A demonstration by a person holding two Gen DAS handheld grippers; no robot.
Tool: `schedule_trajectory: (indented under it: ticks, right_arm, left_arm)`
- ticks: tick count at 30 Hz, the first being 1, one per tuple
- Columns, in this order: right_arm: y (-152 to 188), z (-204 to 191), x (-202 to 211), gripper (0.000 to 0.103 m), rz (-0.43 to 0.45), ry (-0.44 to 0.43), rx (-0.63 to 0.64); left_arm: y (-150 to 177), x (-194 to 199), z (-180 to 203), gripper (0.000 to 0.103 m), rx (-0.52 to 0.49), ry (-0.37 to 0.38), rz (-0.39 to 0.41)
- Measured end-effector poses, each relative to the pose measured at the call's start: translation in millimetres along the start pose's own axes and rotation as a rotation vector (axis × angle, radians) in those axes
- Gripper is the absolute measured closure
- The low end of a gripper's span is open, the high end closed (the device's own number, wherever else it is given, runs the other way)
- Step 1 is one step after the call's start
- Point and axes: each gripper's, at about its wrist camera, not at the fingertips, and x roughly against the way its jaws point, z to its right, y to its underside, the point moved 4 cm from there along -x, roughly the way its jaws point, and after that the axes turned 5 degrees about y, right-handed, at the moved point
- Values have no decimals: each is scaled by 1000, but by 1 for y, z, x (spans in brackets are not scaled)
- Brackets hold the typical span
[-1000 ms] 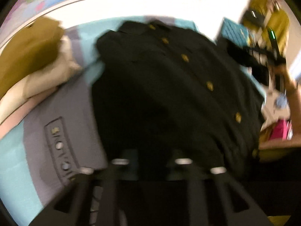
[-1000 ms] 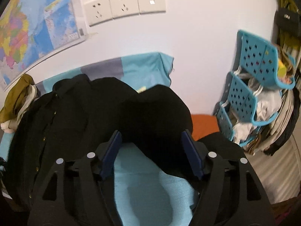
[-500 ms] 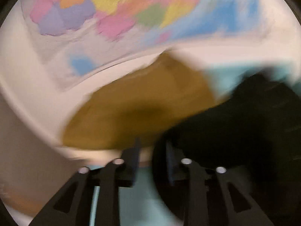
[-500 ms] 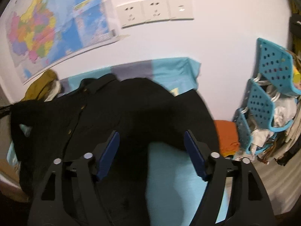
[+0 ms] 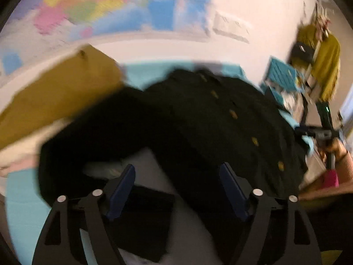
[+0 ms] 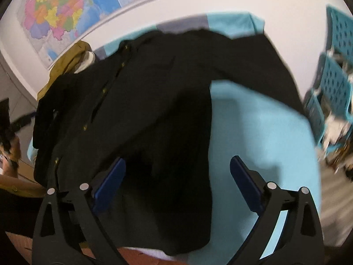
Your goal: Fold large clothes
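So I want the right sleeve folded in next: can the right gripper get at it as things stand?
Probably yes. The right gripper is open above the black jacket, and the sleeve lies spread on the blue cloth with nothing on it.

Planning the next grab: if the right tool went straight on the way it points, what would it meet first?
Most likely the black jacket: the right tool is open, with the dark cloth directly between and ahead of its fingers. Depth is unclear.
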Motion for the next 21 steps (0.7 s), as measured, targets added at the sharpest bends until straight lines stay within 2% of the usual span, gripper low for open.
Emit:
schedule_trajectory:
  ticks: [1,2,3,4,5,6,9,11,12,13,15,16,17,18,20,21]
  right_arm:
    - [6,0,0,12,17,4,2]
    - [10,-2,3,38,45,-5,11]
    - [14,-5,4,55,47,-45,2]
    - [15,-3,7,69,56,-47,-20]
    - [16,-1,11,77,58,-85,-39]
    - [17,1,21,77,82,-132,-76]
    - [14,7,69,79,192,-169,-130]
    - [16,17,111,79,287,-154,-154]
    - [19,22,123,79,302,-114,-161]
    - [22,26,126,79,296,-90,-173]
    - [30,30,109,78,215,-41,-183]
    - [34,30,90,74,142,6,-176]
    - [36,29,73,62,89,44,-171]
    - [37,28,59,58,44,98,-155]
    - [32,26,55,45,41,134,-153]
    - [29,23,60,44,61,128,-155]
  left_arm:
    - [6,-10,4,24,0,15,-38]
    - [12,-23,8,24,13,47,-80]
    - [15,-32,12,24,30,65,-109]
    - [19,-41,15,24,50,82,-139]
    - [19,-47,16,24,62,97,-148]
    - [19,-52,17,24,77,120,-149]
    - [12,-63,16,27,98,114,-148]
    - [14,-63,14,27,112,111,-139]
    - [13,-64,13,27,112,101,-143]
    - [12,-65,11,27,103,81,-147]
    - [6,-68,10,28,76,54,-140]
    - [4,-68,7,28,63,51,-141]
    - [1,-69,6,28,55,37,-140]
    - [-3,-70,6,28,43,5,-137]
    - [-10,-66,5,28,18,-26,-126]
    - [-14,-59,3,28,9,-27,-101]
